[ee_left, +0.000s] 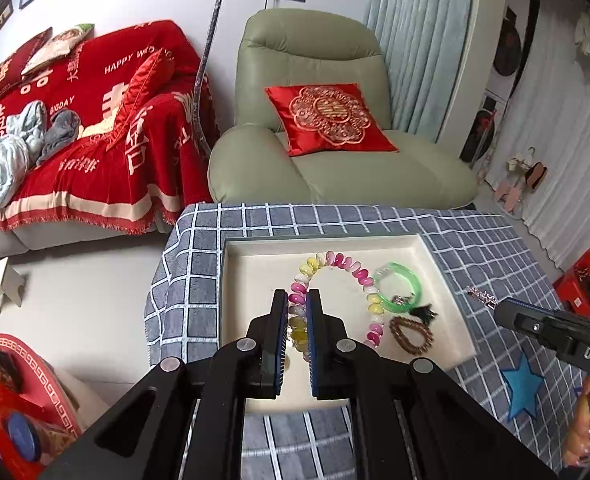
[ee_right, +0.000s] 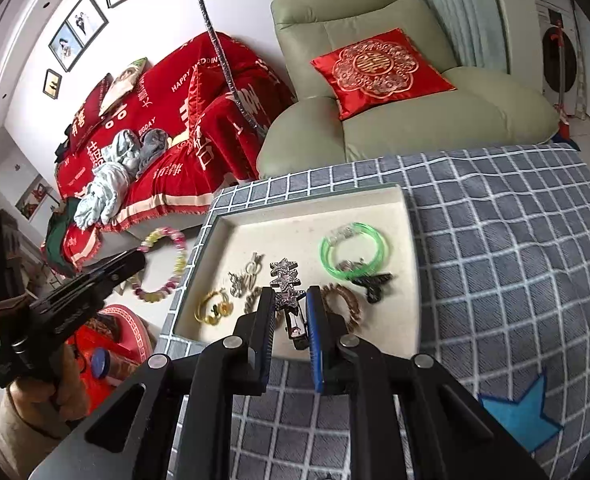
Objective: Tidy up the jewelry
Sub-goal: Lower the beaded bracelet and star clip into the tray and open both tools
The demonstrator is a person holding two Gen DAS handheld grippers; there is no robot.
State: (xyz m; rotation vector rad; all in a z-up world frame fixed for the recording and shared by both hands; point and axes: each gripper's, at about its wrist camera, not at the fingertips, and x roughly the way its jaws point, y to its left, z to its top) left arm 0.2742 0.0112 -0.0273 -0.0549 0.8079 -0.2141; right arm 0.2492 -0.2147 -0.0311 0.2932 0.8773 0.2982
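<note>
Two grippers each hold jewelry: the left gripper (ee_left: 297,312) has its jaws clamped on a pastel bead necklace (ee_left: 349,270), the right gripper (ee_right: 291,308) on a rhinestone star clip (ee_right: 285,280). Beyond, the tray (ee_right: 307,210) holds a green bangle (ee_right: 353,248).

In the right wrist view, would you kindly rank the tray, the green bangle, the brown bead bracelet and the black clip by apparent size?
Largest to smallest:
1. tray
2. green bangle
3. brown bead bracelet, partly hidden by the right gripper, so unsure against the bangle
4. black clip
</note>
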